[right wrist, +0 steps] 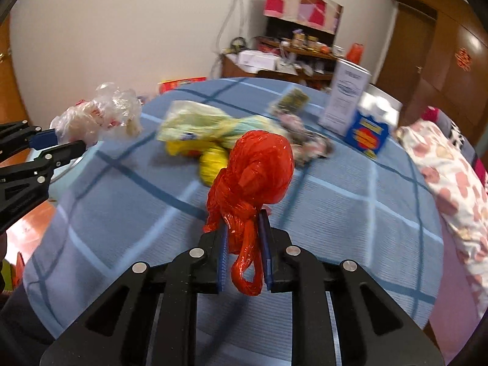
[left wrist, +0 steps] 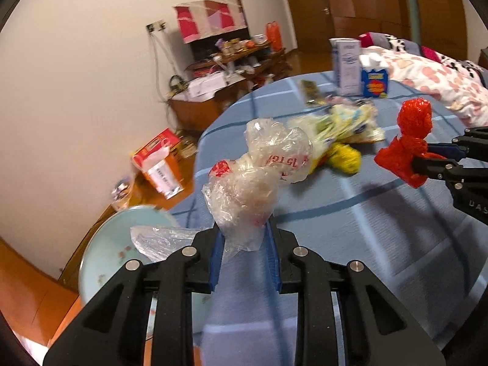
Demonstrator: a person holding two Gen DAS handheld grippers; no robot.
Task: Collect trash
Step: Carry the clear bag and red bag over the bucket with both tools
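My left gripper [left wrist: 244, 231] is shut on a crumpled clear plastic bag [left wrist: 259, 177] with red print, held above the left edge of the blue checked table [left wrist: 350, 213]. My right gripper [right wrist: 244, 228] is shut on a crumpled red plastic bag [right wrist: 253, 177], held above the table's near side. Each shows in the other view: the red bag [left wrist: 408, 143] at right, the clear bag [right wrist: 100, 116] at left. More trash lies mid-table: a pale green and yellow wrapper pile [right wrist: 207, 128] and a yellow bag [right wrist: 213, 161].
A pale blue basin [left wrist: 122, 244] sits below the left gripper, off the table's edge. A white carton [right wrist: 344, 100] and a blue tissue box [right wrist: 369, 134] stand at the table's far side. A bed with a floral quilt [right wrist: 451, 177] lies right. A cluttered desk [left wrist: 231, 61] stands by the wall.
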